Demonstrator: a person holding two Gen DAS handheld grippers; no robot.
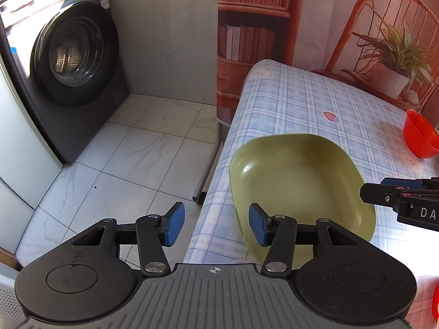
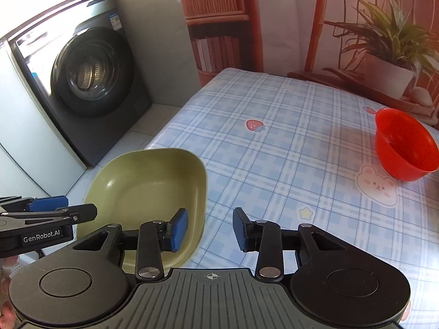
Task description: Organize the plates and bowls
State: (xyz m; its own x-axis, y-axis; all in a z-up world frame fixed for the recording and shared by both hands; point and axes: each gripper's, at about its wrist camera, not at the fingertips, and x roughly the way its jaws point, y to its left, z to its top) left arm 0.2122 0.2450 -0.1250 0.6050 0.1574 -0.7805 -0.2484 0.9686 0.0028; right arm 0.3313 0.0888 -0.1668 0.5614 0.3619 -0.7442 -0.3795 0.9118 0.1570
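Blue checked tablecloth (image 2: 288,137) with little strawberries and a bunny over a table, white floor tiles (image 1: 142,150) on the left, a dark washing machine (image 1: 74,57) in the far left corner. Behind the table, a picture wall with a red chair and a potted plant (image 2: 389,52).

Green plate (image 1: 296,175), deep with round corners, sitting at the near left edge of the table. Nothing inside it. Red bowl (image 2: 406,148) standing upright far over on the right side, well apart from the green plate.

Left gripper (image 1: 216,224) low at the near left corner of the table, jaws spread wide, nothing between them. Its right pad in front of the near rim of the green plate, its left pad out over the floor. Hard to say if the pad touches the rim.

Right gripper (image 2: 210,230) also spread wide and gripping nothing. Its left pad over the near right part of the green plate, its right pad over the cloth. Cannot tell if it touches.

Both grippers close beside each other, one tip of each showing in the other's view.
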